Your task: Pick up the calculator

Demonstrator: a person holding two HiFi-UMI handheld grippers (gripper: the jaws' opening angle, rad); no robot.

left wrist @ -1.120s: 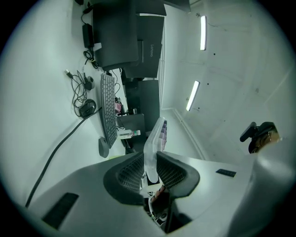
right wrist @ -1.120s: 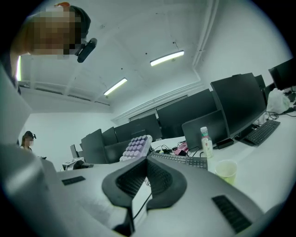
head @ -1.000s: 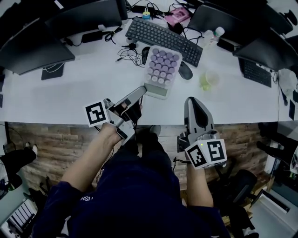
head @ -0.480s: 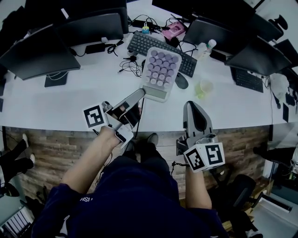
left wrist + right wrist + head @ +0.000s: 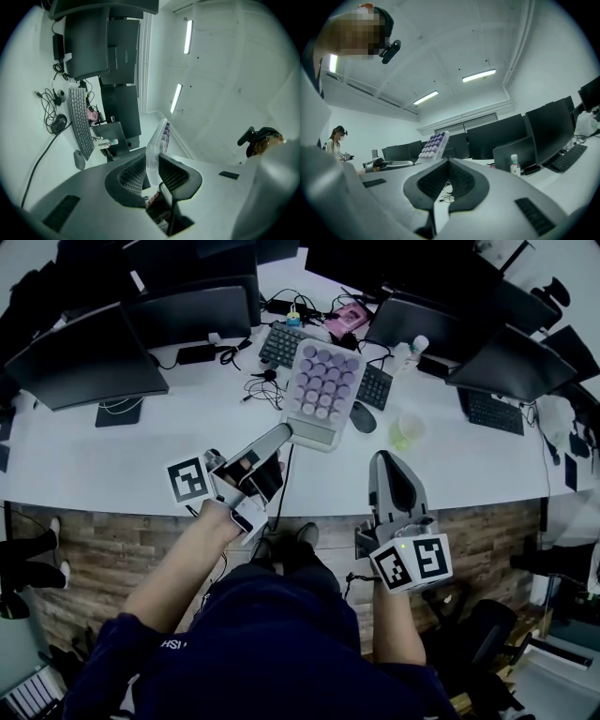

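Head view: left gripper (image 5: 283, 432) clamps calculator (image 5: 323, 382) near edge, clear above desk (image 5: 178, 442).

The calculator (image 5: 323, 390) was a pale rectangular pad with rows of round lilac keys and a plain strip along its near end. It hung tilted above the surface (image 5: 141, 456), keys facing up. Its near edge was pinched between the pads of the left hand-held gripper (image 5: 283, 433).

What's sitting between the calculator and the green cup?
In the head view, a dark computer mouse lies between the calculator and the green cup.
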